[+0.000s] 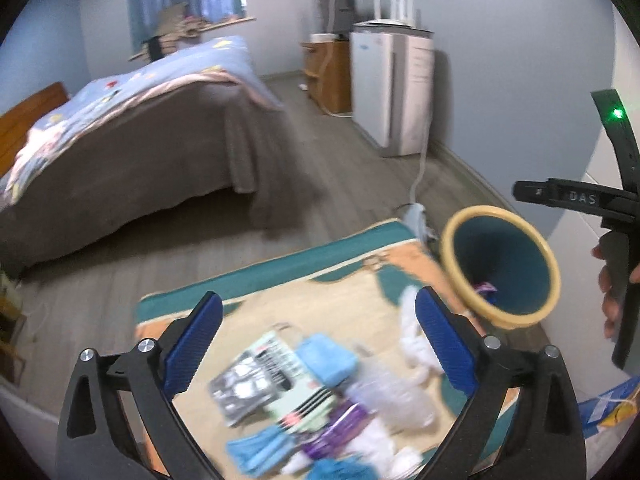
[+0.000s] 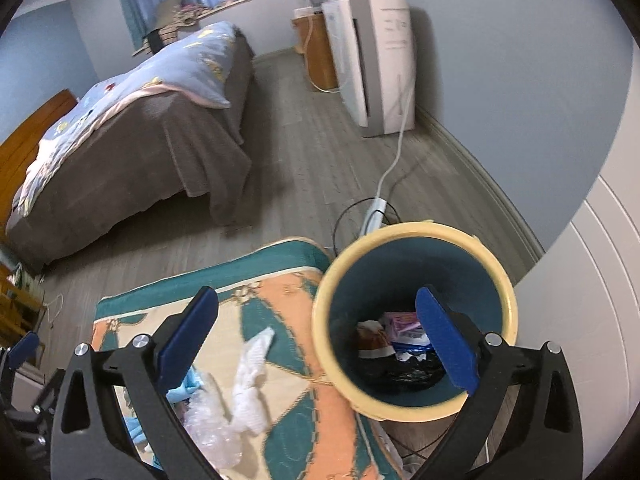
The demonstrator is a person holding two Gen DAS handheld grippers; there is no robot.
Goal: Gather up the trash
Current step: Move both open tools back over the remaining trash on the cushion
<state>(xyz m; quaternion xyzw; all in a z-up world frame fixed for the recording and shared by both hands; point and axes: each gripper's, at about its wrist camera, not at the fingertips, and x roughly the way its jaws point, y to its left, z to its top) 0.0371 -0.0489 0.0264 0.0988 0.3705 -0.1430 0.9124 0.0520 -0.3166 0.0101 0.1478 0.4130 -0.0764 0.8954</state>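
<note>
A teal bin with a cream rim [image 2: 414, 316] stands at the rug's right corner and holds wrappers and a black bag [image 2: 400, 372]. My right gripper [image 2: 318, 316] hangs open above its rim, nothing between the blue pads. In the left wrist view the same bin [image 1: 500, 264] is at right. My left gripper [image 1: 320, 322] is open and empty over a heap of litter on the rug: a blue face mask [image 1: 326, 358], printed packets [image 1: 260, 380], white tissue [image 1: 416, 332], clear plastic [image 1: 384, 396], a purple wrapper [image 1: 340, 428].
A patterned teal and orange rug [image 2: 280, 300] lies on grey wood floor. A bed with a brown cover [image 1: 152, 152] fills the left. A white appliance [image 2: 372, 60] stands by the wall, its cord running to a power strip [image 2: 374, 212] behind the bin. A hand holds the other gripper's handle [image 1: 616, 280].
</note>
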